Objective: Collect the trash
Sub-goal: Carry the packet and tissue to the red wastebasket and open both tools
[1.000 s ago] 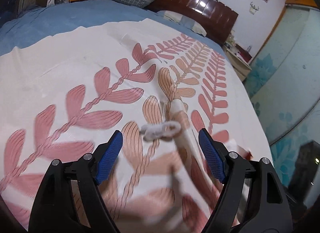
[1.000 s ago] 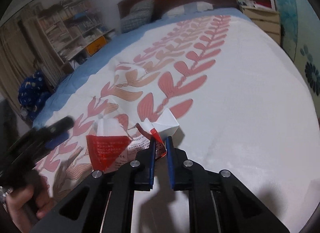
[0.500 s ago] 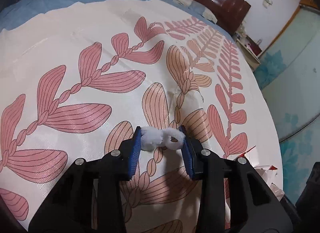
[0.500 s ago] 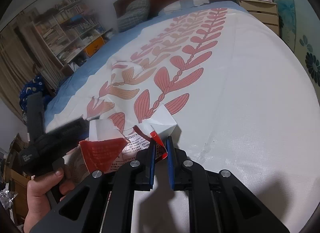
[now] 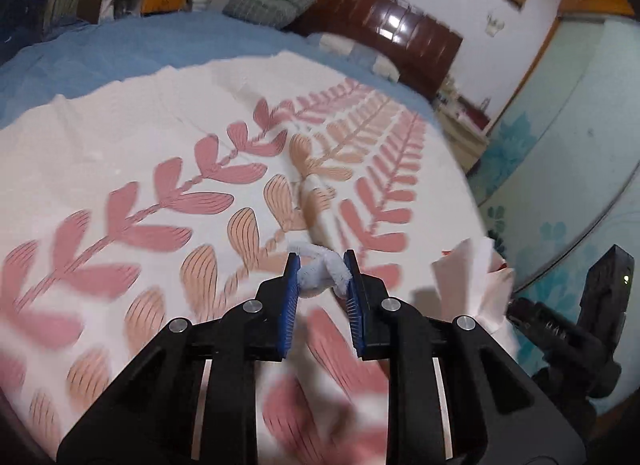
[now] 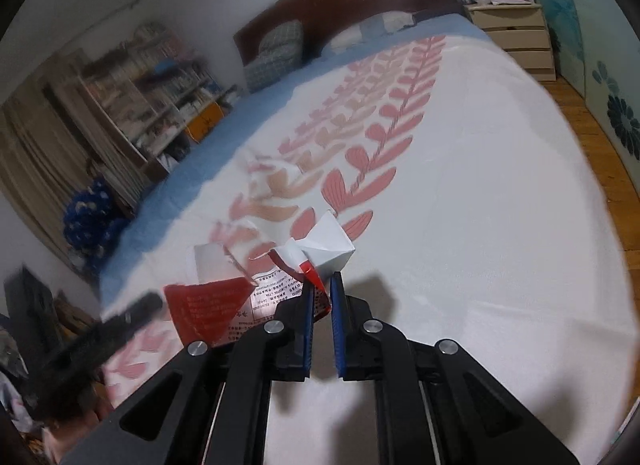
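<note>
My left gripper (image 5: 320, 265) is shut on a small white fluffy scrap (image 5: 320, 275) and holds it above the leaf-patterned bed cover (image 5: 140, 153). My right gripper (image 6: 320, 285) is shut on the edge of a torn red and white paper carton (image 6: 248, 297), which hangs open just over the cover (image 6: 460, 205). The carton also shows at the right of the left wrist view (image 5: 468, 285), with the right gripper's body behind it. The left gripper's body appears blurred at the lower left of the right wrist view (image 6: 92, 349).
A dark wooden headboard (image 5: 380, 21) and pillows (image 5: 272, 5) lie at the far end of the bed. Bookshelves (image 6: 152, 85) stand on the left, a nightstand (image 6: 516, 37) and a blue flowered sliding door (image 5: 560, 169) on the right. A fold runs across the cover (image 5: 316, 201).
My left gripper closed on the white scrap and lifted it off the cover, swinging toward the carton. My right gripper kept its hold on the carton and raised it slightly.
</note>
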Motion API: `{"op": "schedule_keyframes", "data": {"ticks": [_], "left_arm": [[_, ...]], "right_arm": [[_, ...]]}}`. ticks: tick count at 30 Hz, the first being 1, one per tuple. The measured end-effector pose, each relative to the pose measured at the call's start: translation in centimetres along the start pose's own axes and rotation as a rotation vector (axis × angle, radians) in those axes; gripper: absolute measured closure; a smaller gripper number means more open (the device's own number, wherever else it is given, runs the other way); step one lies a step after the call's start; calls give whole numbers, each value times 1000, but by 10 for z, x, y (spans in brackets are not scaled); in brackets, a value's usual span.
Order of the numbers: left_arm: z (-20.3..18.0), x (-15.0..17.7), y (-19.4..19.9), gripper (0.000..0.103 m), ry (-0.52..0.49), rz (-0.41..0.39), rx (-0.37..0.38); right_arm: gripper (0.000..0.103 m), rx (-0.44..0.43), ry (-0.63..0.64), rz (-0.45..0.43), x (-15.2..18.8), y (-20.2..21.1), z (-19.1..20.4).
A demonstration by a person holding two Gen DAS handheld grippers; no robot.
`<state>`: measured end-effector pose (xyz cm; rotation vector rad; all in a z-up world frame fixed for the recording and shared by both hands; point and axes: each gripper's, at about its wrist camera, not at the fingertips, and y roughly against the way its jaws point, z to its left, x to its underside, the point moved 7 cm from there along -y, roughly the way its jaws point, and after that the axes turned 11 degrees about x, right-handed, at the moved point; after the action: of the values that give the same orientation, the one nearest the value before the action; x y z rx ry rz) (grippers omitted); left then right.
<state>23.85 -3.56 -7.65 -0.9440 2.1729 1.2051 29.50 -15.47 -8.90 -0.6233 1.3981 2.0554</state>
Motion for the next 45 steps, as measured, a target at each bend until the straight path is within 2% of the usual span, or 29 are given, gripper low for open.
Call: {"op": "schedule_keyframes", "data": {"ticks": [2,3,7,12,15,18,19,21,24,25,28,30,32,36,42,45], "left_arm": [[-26,5,34,81,0,-44,45],[-43,9,53,81,-13,-77,69],[-118,37,106,81,-103,-137,144],[-212,74,129,81,-190,-112,238],[-273,99,125,81,-254,-74,308],[-331,138,107,81,-315,2,383],[-345,151,99,81,-328,33,405],[-382,187,72,81,-349,125,447],[-428,250,30,81,-403,278,487],[-440,276,16,81,-419,342,499],[-460,350,-22,81,-474,524,494],[-459,393,-41,81,-500,641,471],[-457,424,-54,81,-521,735,447],[-456,454,-70,81,-583,815,412],[-450,472,-86,81,-576,873,371],[-453,476,-89,81,-582,885,361]], "right_arm": [[93,-7,16,-47,-4,44,-8],[93,-7,17,-100,-6,83,-18],[93,28,31,-223,-3,193,-61],[93,138,25,-305,18,322,-148],[93,214,-13,-305,32,370,-202],[93,319,-39,-295,60,414,-264],[93,377,-44,-276,80,427,-293],[93,426,-63,-247,102,437,-324],[93,489,-159,-126,165,440,-392],[93,502,-173,-101,178,437,-403],[93,550,-229,-4,235,429,-441],[93,577,-279,48,268,425,-464],[93,603,-352,122,303,416,-490],[93,624,-426,184,341,405,-511],[93,607,-434,192,350,395,-514],[93,599,-424,196,337,375,-509]]}}
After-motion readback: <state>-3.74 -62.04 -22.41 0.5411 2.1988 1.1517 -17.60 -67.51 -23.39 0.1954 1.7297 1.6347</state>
